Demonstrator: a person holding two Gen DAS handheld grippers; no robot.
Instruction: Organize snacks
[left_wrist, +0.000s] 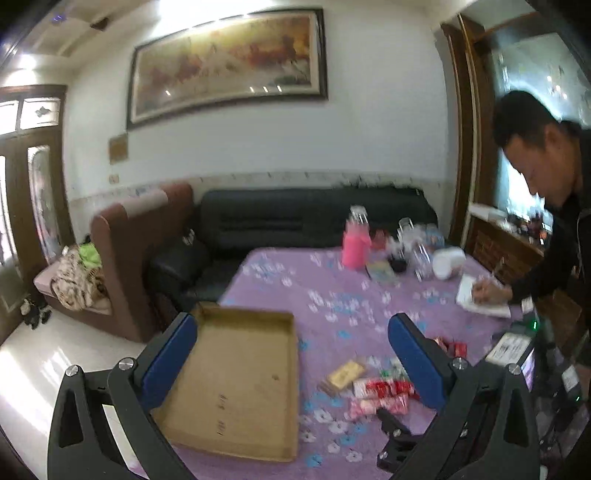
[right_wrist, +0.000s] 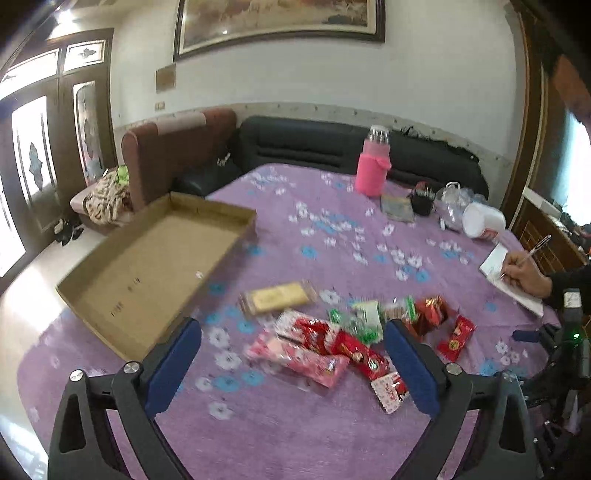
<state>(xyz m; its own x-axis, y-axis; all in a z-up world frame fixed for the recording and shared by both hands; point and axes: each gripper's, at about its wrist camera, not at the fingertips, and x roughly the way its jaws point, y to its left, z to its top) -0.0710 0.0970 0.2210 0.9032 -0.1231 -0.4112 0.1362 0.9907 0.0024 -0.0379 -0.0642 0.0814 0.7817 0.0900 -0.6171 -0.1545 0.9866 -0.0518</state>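
Note:
A shallow, empty cardboard tray (left_wrist: 236, 369) lies on the purple flowered tablecloth (left_wrist: 332, 295), just under my left gripper (left_wrist: 293, 325), whose jaws stand wide open with nothing between them. To the tray's right lies a loose heap of snack packets (left_wrist: 373, 393) with a yellow packet (left_wrist: 345, 374) beside it. In the right wrist view the tray (right_wrist: 155, 266) is at the left. The red, pink and green snack packets (right_wrist: 332, 343) and the yellow packet (right_wrist: 277, 297) lie on the cloth. My right gripper (right_wrist: 293, 328) hovers open over that heap, its pads clear of the packets.
A pink bottle (right_wrist: 373, 166), a small black pot (right_wrist: 421, 201), a clear bag (right_wrist: 452, 206) and a tipped white cup (right_wrist: 482, 221) stand at the table's far side. A person's hand (right_wrist: 524, 275) writes on a notepad at the right. A black sofa (right_wrist: 332, 144) and brown chair (right_wrist: 166, 151) are behind.

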